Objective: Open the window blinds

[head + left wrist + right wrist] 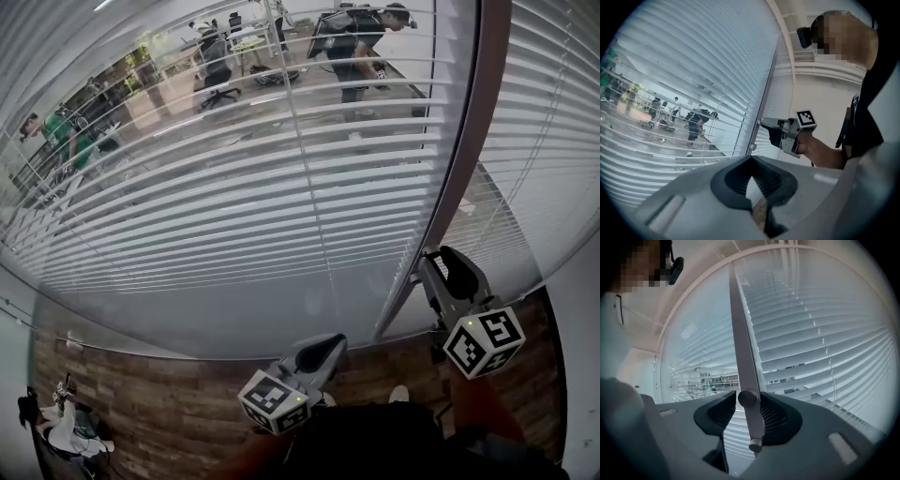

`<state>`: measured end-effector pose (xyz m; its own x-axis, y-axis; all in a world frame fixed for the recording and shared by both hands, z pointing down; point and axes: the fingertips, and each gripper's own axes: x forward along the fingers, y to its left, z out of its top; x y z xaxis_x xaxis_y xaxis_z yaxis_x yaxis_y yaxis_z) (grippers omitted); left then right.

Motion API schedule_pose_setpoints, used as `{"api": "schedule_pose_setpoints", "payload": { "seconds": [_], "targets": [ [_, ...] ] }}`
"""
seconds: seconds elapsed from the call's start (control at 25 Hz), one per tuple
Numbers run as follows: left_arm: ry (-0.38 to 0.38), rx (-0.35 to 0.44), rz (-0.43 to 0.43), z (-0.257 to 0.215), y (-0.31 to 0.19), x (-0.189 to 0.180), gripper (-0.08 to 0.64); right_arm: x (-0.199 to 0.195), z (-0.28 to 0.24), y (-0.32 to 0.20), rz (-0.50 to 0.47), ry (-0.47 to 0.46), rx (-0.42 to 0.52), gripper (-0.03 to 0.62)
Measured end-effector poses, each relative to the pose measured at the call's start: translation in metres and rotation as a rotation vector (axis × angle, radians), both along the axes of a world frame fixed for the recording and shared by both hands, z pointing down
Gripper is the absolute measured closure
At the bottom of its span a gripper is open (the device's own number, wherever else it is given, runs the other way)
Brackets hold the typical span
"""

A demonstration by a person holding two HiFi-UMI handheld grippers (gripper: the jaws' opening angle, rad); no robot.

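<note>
Head view shows the window blinds [234, 216] filling the glass ahead, their white slats running level from side to side and tipped enough that a room with a person in dark clothes [354, 52] can be seen between them. A second blind [553, 141] to the right looks more closed and reads nearly solid white.

The tilt wand [448, 159] hangs between the two blinds. Its long axis runs up and down: the top goes out of frame above and the free lower end points at the wooden floor [141, 394]. In this view it slants from upper right to lower left.

The right gripper [429, 257] reaches forward to the wand's lower part. In the right gripper view, the right gripper [749, 411] has its jaws closed on the wand [740, 343], one pad on each side. A round knob sits at the grip, and a short length with a rounded tip hangs below.

The left gripper [330, 347] is held low, well apart from the blinds. In the left gripper view, the left gripper [751, 164] has its jaws together with nothing between them. The wand [765, 91] and the right gripper [765, 123] show beyond.
</note>
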<state>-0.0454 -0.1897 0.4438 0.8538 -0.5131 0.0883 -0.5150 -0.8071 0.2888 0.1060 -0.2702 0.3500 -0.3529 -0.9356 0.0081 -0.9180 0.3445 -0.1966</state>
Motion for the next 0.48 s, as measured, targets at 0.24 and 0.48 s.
{"api": "schedule_pose_setpoints", "payload": {
  "seconds": [0.24, 0.48],
  "targets": [
    [-0.013, 0.005, -0.018, -0.0083, -0.0017, -0.0016, 0.56, -0.0024, -0.0028, 0.0002, 0.018, 0.078, 0.007, 0.434],
    [-0.01, 0.001, -0.01, -0.0104, -0.0057, 0.0032, 0.56, 0.0008, -0.0082, -0.0063, 0.02, 0.149, 0.01, 0.436]
  ]
}}
